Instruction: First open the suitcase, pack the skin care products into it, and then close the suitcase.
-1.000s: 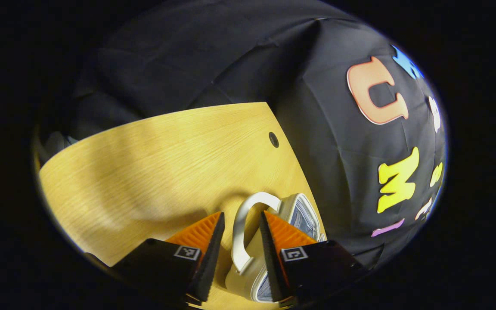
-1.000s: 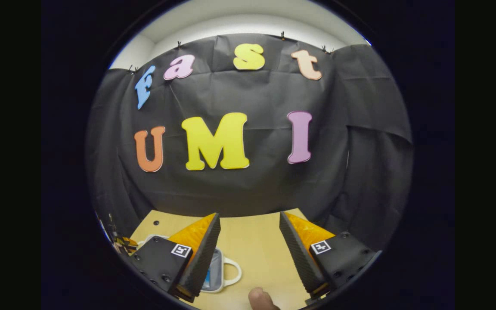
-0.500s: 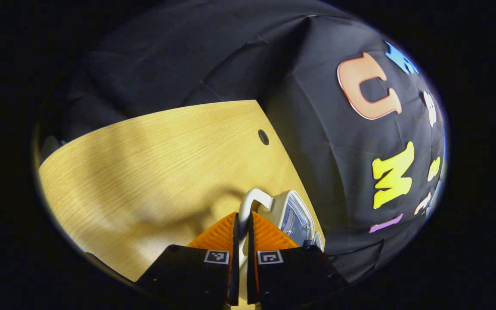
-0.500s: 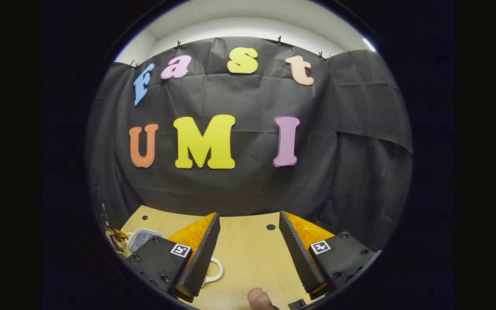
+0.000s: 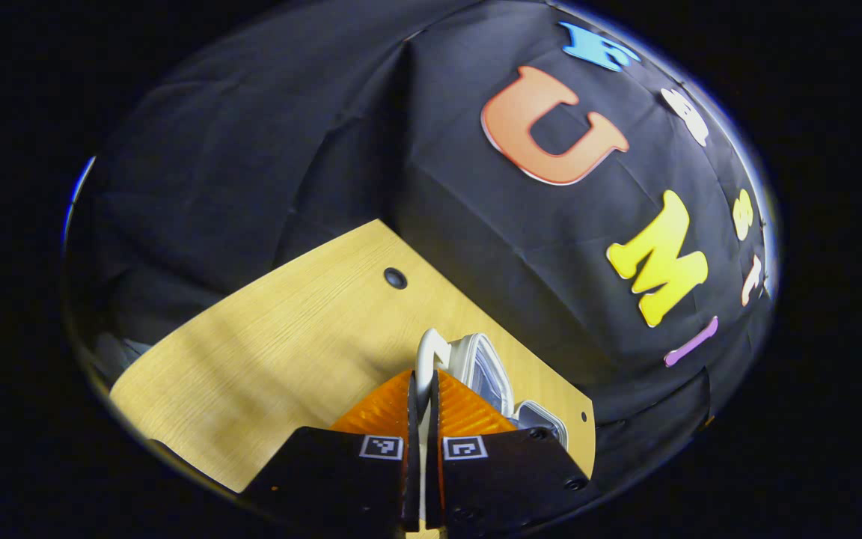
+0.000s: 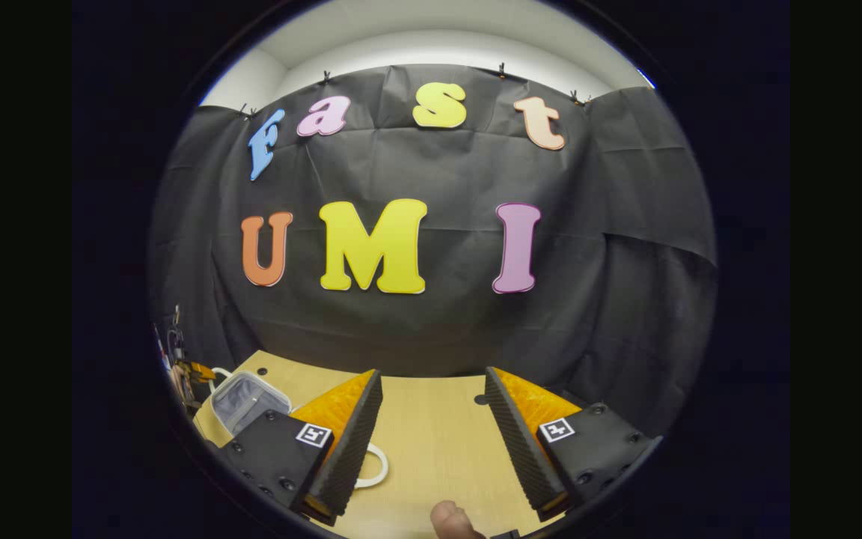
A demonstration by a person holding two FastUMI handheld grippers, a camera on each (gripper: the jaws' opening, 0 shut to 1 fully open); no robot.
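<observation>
The left gripper (image 5: 422, 419) has its orange ribbed fingers pinched tight on the curved white plastic handle (image 5: 426, 358) of the small white suitcase with translucent grey panels (image 5: 485, 370), whose lid rises just ahead of the jaws above the light wooden table (image 5: 281, 352). This looks like the opening step; next, I judge, the lid wants swinging fully back. The right gripper (image 6: 431, 427) has its jaws wide apart, holding nothing, the suitcase left of its left finger. No skin care products or legible labels are visible; the fingers carry only small square markers.
</observation>
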